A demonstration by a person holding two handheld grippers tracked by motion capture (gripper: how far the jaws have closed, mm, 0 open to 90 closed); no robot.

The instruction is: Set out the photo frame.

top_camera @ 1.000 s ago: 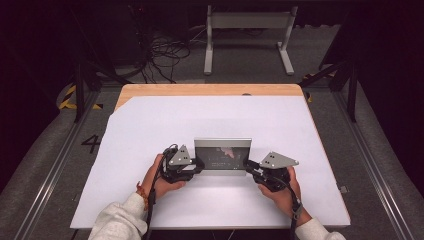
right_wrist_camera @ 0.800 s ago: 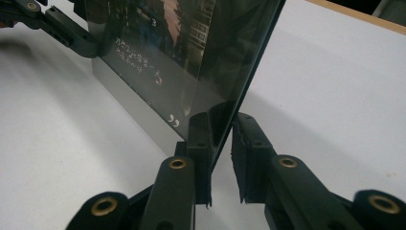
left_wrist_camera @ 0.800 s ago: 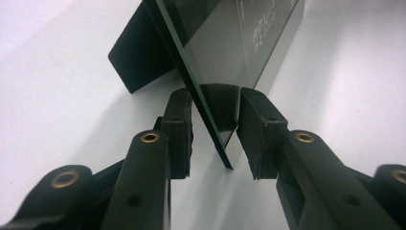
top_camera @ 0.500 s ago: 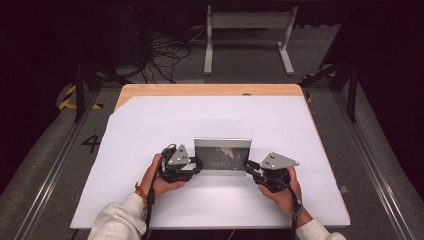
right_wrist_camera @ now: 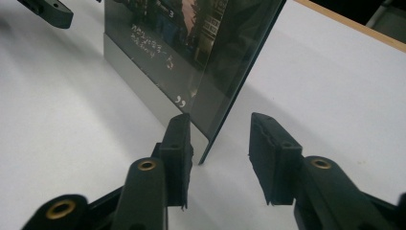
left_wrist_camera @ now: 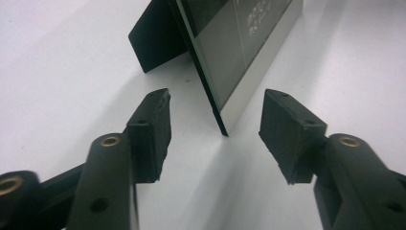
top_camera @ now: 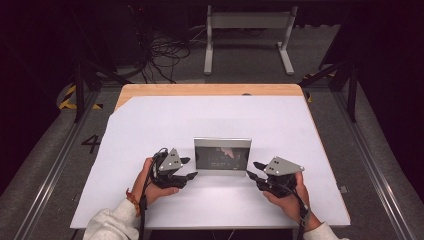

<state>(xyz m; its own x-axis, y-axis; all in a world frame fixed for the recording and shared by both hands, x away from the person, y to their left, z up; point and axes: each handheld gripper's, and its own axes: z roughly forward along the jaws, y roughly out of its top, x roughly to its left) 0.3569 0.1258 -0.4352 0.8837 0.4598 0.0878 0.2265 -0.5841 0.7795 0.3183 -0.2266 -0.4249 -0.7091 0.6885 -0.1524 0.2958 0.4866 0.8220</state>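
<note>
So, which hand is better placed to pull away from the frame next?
Left, probably. The left tongs have just been opening, and both pads stand clear of the frame edge. The right tongs have also been opening, but one pad sits very close to the frame corner, perhaps touching.

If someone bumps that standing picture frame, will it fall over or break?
The picture frame probably tips easily: it stands upright on a thin edge, propped by one small black back stand. Its shiny, glassy-looking front may crack and could be slippery. It looks stiff, not floppy.
</note>
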